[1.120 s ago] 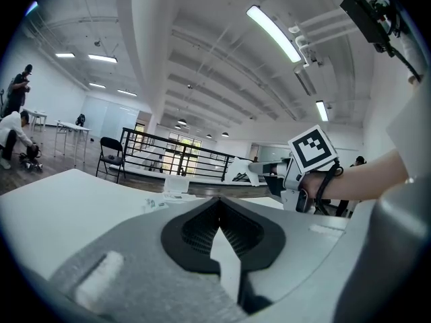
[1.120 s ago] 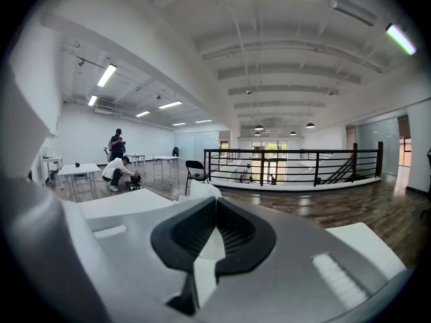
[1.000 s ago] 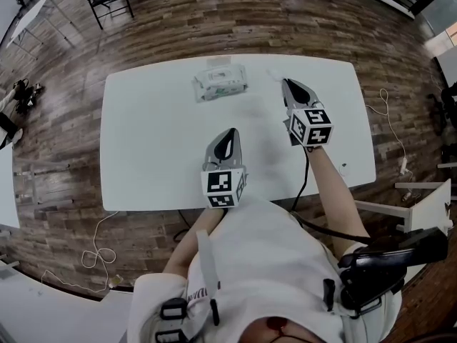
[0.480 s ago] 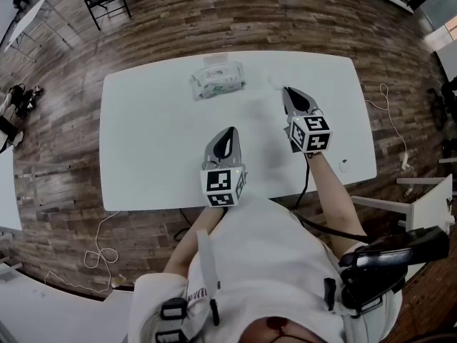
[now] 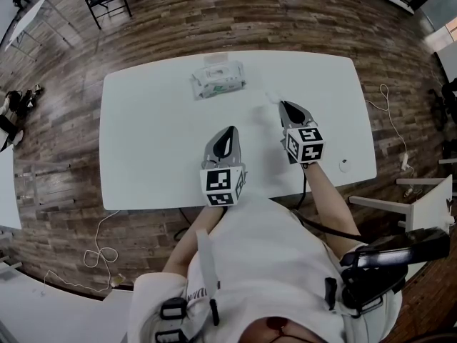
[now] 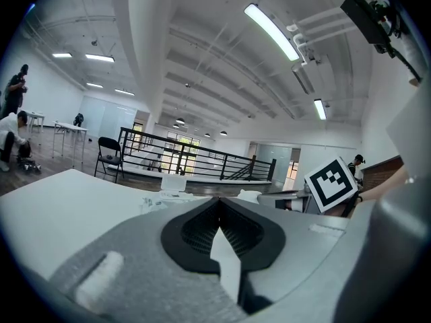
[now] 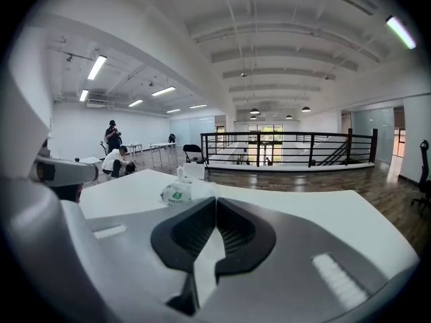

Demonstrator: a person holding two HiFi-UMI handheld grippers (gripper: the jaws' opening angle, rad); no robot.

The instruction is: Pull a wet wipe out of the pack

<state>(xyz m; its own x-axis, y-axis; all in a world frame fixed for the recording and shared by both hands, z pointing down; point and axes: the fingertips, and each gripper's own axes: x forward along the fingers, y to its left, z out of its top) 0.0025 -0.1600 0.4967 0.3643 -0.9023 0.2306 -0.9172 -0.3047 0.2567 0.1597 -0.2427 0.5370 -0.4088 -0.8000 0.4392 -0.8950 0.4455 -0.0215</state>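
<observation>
The wet wipe pack (image 5: 218, 79) lies at the far side of the worktop (image 5: 143, 148), well apart from both tools, with a tuft of wipe (image 7: 180, 173) standing up from its top. The left tongs (image 5: 228, 131) hover near the front edge, pressed together on nothing. The right tongs (image 5: 284, 103) are likewise pressed together. A pale scrap (image 5: 270, 95) shows just beyond their tips, and I cannot tell whether it is pinched. A clean pull likely means steadying the pack with the left, then spreading the right around the tuft and drawing upward.
</observation>
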